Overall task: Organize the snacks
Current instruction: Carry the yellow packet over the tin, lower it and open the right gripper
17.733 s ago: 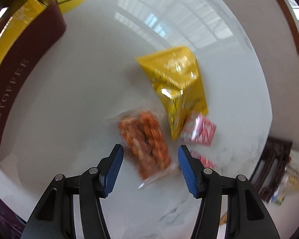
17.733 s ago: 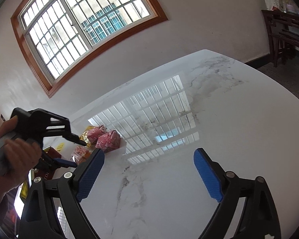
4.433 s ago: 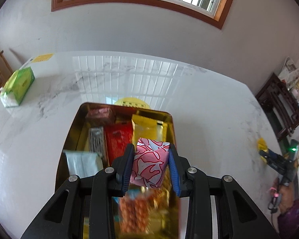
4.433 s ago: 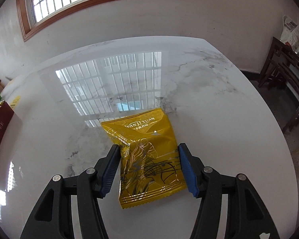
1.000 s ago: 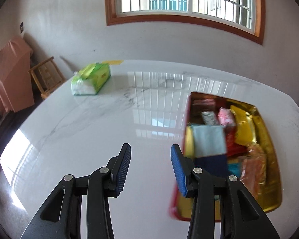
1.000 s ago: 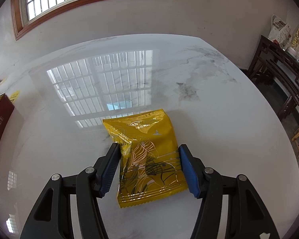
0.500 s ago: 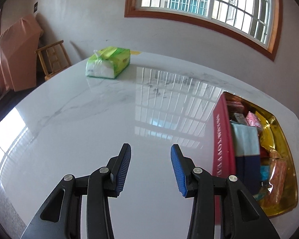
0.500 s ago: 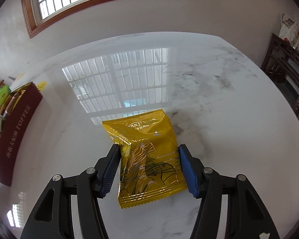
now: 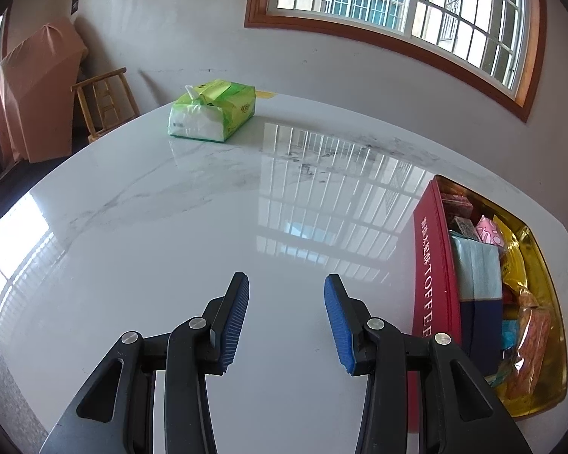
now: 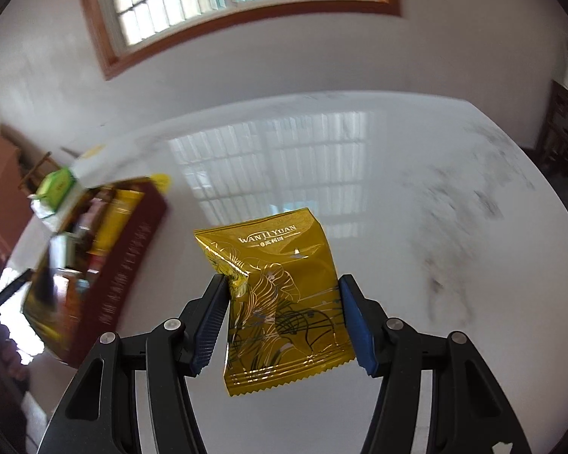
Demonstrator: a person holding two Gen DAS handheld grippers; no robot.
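Off to the left of my right tongs [image 10: 282, 304], which hold the gold bag [image 10: 284, 299], sits the box [image 10: 94, 261]; my left tongs [image 9: 286, 316] are empty and half open.

the toffee box [image 9: 429, 272] sits on the table [image 9: 170, 249], and snack packets [image 9: 481, 265] lie inside it. far left of the box, at the table's back edge, lies the tissue pack [image 9: 212, 115]. right of the box, the right gripper [image 10: 282, 317] holds a snack bag [image 10: 284, 295] above the table.
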